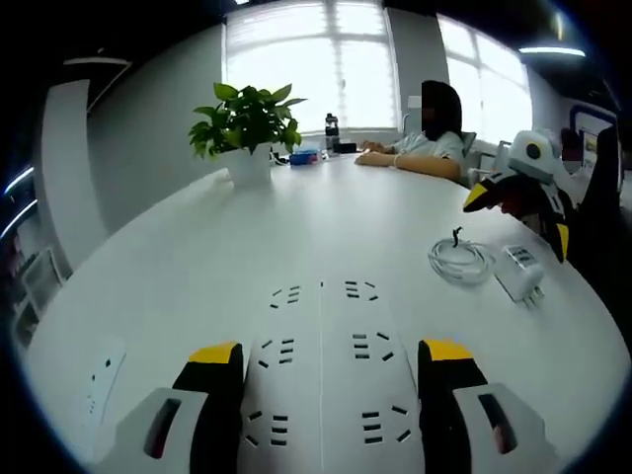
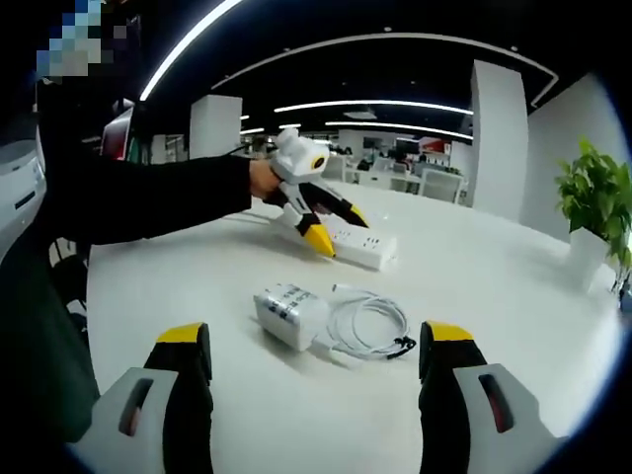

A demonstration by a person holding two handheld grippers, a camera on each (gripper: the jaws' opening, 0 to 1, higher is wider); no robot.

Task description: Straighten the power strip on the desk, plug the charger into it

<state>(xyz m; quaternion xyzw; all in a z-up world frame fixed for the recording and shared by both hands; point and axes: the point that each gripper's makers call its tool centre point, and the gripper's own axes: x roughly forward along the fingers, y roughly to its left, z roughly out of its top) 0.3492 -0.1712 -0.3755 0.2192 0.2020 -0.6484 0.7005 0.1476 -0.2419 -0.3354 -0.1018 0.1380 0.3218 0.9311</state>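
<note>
A large white surface [image 1: 197, 267] carries a white power strip [image 1: 321, 375], lying between the left gripper's [image 1: 331, 365] spread fingers, one at each long side; whether they touch it cannot be told. Off to the right lie a charger [image 2: 286, 314] and coiled cable [image 2: 370, 324], ahead of the right gripper's [image 2: 316, 360] released fingers. A potted plant [image 1: 245, 128] stands farther back.

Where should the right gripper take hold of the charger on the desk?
Probably grip the charger across its blocky white body, coming down from above with the right gripper. Its coiled cable lies close on one side, so close on the flat sides clear of the coil.
</note>
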